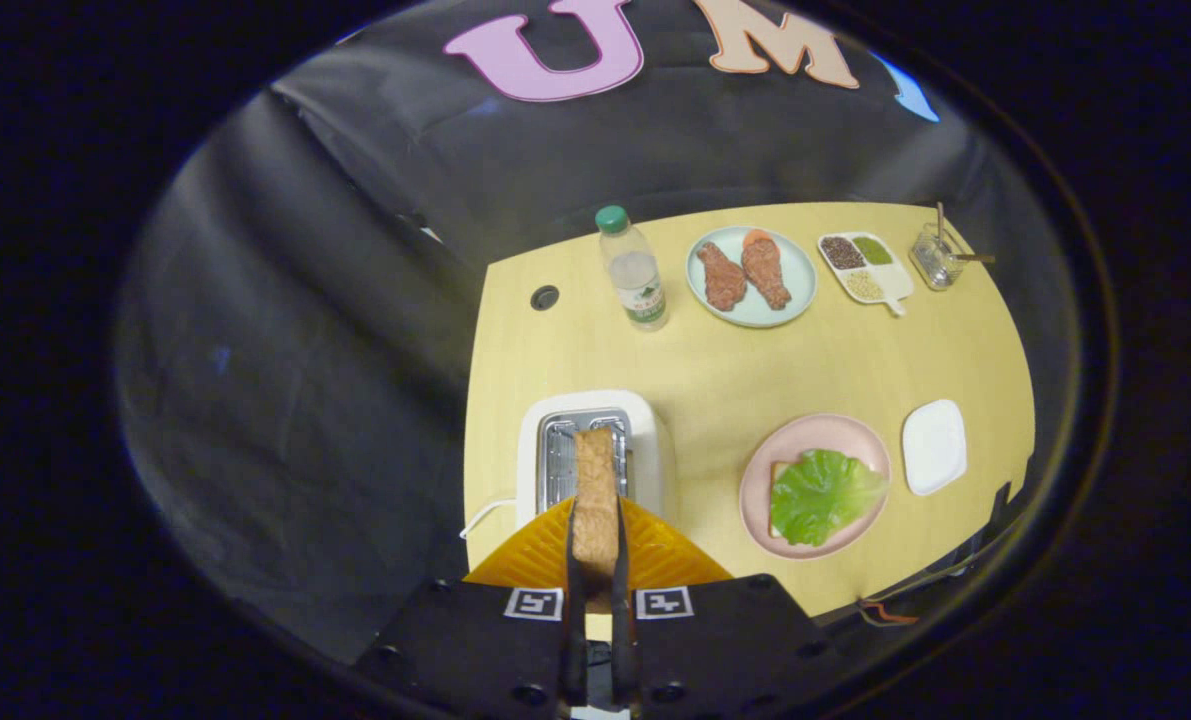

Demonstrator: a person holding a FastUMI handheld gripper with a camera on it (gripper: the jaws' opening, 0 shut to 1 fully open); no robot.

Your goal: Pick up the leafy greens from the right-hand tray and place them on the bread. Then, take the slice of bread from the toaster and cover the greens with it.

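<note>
Pale yellow wood makes up the table [755, 370], with dark booth cloth hanging behind it and off to my nine o'clock. I look down on it from above, my gripper [595, 545] pointing forward and downward over the near left corner of the table.

My two fingers are clenched on the slice of bread [595, 490], one pressing each flat face. The slice stands on edge between them, its long axis running straight ahead toward twelve o'clock, with its far end over the slots of the white toaster [595, 455] just beyond my fingertips. I cannot tell whether its lower edge is clear of the slot.

At three o'clock from my fingers sits the pink plate [760, 470], holding a bottom slice of bread [777, 475] mostly covered by the leafy greens [823, 495]. Just past it, further toward three, lies the white tray [933, 447].

Toward one o'clock, at the far side of the table, stand a water bottle [633, 270], a pale green plate [795, 290] with two drumsticks [745, 272], a divided dish of seasonings [865, 265], and a small glass jar [935, 257].
</note>
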